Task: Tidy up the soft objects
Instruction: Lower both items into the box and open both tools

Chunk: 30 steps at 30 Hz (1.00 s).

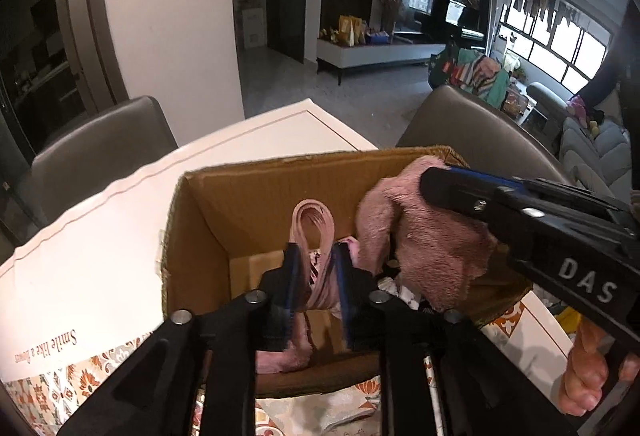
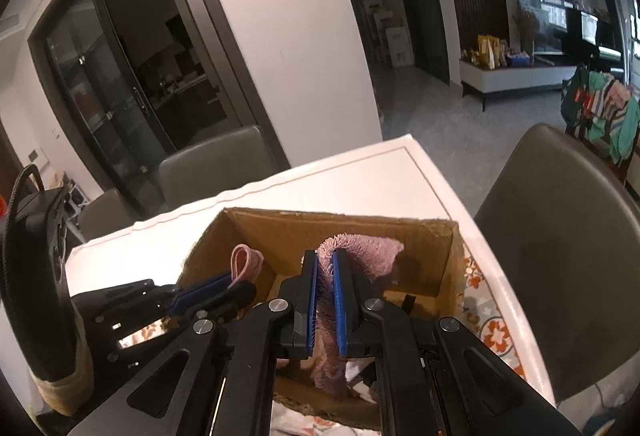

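Inside cardboard box: pink towel, pink strap.

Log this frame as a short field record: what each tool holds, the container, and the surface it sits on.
left tool: shut on a smooth pink looped fabric band, over the box
right tool: shut on a fluffy pink towel-like cloth, over the box
container: open brown cardboard box, other fabric partly visible inside
surface: white table with an orange floral patterned cloth under the box
surroundings: grey padded chairs
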### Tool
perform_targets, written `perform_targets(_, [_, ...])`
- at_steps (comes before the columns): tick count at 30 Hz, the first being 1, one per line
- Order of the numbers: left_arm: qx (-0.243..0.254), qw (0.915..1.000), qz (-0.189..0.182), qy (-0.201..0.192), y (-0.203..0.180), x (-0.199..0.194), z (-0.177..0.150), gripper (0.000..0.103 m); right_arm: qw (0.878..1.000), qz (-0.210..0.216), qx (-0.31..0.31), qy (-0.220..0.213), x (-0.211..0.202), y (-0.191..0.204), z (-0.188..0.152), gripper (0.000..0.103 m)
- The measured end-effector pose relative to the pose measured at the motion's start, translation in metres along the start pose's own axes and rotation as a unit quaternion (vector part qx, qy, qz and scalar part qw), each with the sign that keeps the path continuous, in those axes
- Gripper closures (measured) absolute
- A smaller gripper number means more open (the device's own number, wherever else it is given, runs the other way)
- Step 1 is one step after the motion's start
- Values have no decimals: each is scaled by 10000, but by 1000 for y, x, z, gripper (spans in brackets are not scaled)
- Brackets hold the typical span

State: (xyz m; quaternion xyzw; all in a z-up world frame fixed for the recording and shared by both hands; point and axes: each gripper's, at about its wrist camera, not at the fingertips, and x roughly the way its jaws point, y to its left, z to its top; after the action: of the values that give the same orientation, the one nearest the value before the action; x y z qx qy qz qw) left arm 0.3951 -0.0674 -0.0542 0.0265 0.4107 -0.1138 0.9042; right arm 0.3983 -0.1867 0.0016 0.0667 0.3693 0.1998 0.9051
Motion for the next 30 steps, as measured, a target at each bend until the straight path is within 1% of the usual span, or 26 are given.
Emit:
perform_targets(1, [-3,10000,7,6,1,0,-1,77,10000,24,6,63,3,0,-1,93])
perform_targets(3, [13,10000,48,14,1,-1,-2,77,9998,37,30,196,10,-2,-2,92])
perform_targets(5, [33,10000,56,24,2,-2,-3,71,9996,43,83,249,14,-4,-3,90])
perform_targets(6, [36,10000,65,11,2,-4,-4,70,9996,16,107,252,13,-4,-4,85])
perform_targets(7, [42,10000,61,5,1,-5,-5,67,9996,1,119,238,14,-6,-4,75])
perform_targets(9, [61,10000,61,0,1,-7,-6,67,9997,-56,134,191,11,-5,-4,66])
perform_targets(12, [74,9999,68,-29,1,-10,-7,62,9998,-137,87,105,5,-3,-4,65])
perform_targets(14, [89,9999,38,-62,0,-15,-8,54,9998,-153,80,88,3,-2,-4,65])
perform_targets(16, [106,9998,63,-122,-1,-20,-9,51,9998,-196,72,75,-2,-2,-5,65])
perform_targets(20, [111,9995,119,-263,-5,-34,-12,51,9996,-283,9,-52,-15,1,-7,65])
perform_targets(22, [78,9991,100,-397,-5,-44,-13,51,9995,-304,-8,-81,-23,2,-9,65])
perform_targets(24, [72,9987,92,-502,-8,-54,-14,51,9995,-281,5,-120,-29,2,-10,65])
perform_targets(27, [134,9974,183,-681,-13,-69,-17,51,9995,-251,19,-216,-41,3,-12,65])
perform_targets(30, [92,9965,173,-813,-15,-82,-19,48,9990,-239,1,-372,-56,7,-16,65])
